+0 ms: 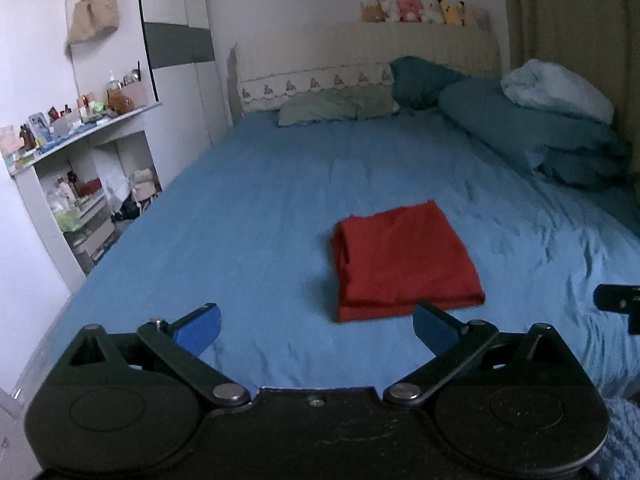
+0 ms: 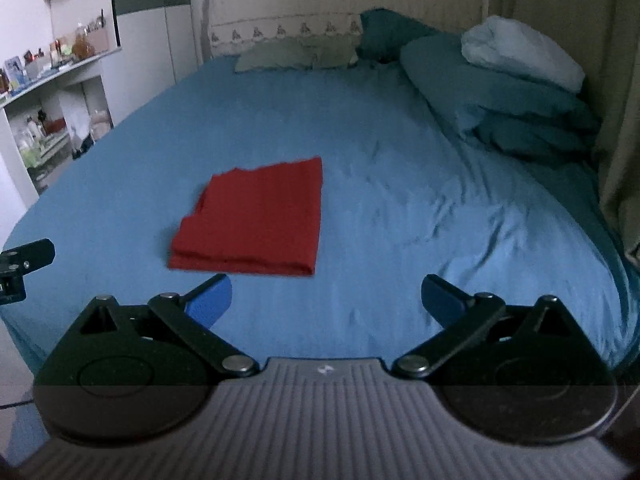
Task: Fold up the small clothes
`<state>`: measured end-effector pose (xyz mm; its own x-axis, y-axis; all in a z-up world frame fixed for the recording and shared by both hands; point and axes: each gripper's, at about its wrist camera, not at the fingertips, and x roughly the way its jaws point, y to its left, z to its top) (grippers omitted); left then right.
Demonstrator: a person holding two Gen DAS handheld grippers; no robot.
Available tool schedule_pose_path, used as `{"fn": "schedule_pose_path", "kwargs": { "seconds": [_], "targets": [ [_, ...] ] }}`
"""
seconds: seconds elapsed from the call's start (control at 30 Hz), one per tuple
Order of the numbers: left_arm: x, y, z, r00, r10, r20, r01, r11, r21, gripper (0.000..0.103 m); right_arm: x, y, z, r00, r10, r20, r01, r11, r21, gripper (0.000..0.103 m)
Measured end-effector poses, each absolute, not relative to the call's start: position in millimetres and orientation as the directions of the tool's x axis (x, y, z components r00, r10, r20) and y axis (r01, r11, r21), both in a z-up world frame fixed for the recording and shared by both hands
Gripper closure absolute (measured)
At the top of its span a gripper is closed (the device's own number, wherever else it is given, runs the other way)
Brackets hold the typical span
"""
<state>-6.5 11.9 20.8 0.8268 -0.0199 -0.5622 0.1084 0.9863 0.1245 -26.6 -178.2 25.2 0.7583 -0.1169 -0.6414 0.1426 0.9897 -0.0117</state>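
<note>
A bed [image 1: 248, 208] covered in a blue sheet fills the room, with stacked teal pillows [image 1: 532, 132] at its right side near the headboard [image 1: 400, 48], plush toys [image 1: 416, 10] lined along the headboard's top, and a cluttered white shelf unit [image 1: 80, 152] beside the bed's left edge. A red garment [image 1: 404, 264], folded into a neat rectangle, lies flat on the sheet near the bed's foot. The left gripper [image 1: 316, 330] hovers just short of the garment's near edge, jaws spread wide and holding nothing; the right gripper [image 2: 326, 300] hovers likewise, jaws spread and empty, with the garment [image 2: 256, 220] ahead to its left.
</note>
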Motion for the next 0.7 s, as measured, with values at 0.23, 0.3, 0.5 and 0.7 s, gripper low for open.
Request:
{"fn": "schedule_pose_path", "kwargs": {
  "seconds": [0.23, 0.3, 0.5, 0.7],
  "targets": [
    [-13.0, 7.8, 11.8, 0.815, -0.025, -0.579, 0.109, 0.988, 0.111, 0.000, -30.5, -172.4, 10.9, 0.738, -0.112, -0.665, 0.146, 0.989, -0.005, 0.000],
    [-13.6, 8.6, 12.2, 0.814, -0.032, -0.580, 0.110, 0.989, 0.101, 0.000, -30.1, -172.6, 11.2, 0.738, -0.112, -0.665, 0.146, 0.989, -0.005, 0.000],
    [-15.3, 8.7, 11.0, 0.815, -0.038, -0.578, 0.114, 0.989, 0.097, 0.000, -29.2, -173.5, 11.6, 0.740, -0.113, -0.663, 0.143, 0.990, -0.009, 0.000],
    [-16.1, 8.6, 10.5, 0.820, -0.036, -0.572, 0.115, 0.988, 0.103, 0.000, -29.6, -168.6, 11.8, 0.739, -0.114, -0.664, 0.147, 0.989, -0.006, 0.000]
  ]
}}
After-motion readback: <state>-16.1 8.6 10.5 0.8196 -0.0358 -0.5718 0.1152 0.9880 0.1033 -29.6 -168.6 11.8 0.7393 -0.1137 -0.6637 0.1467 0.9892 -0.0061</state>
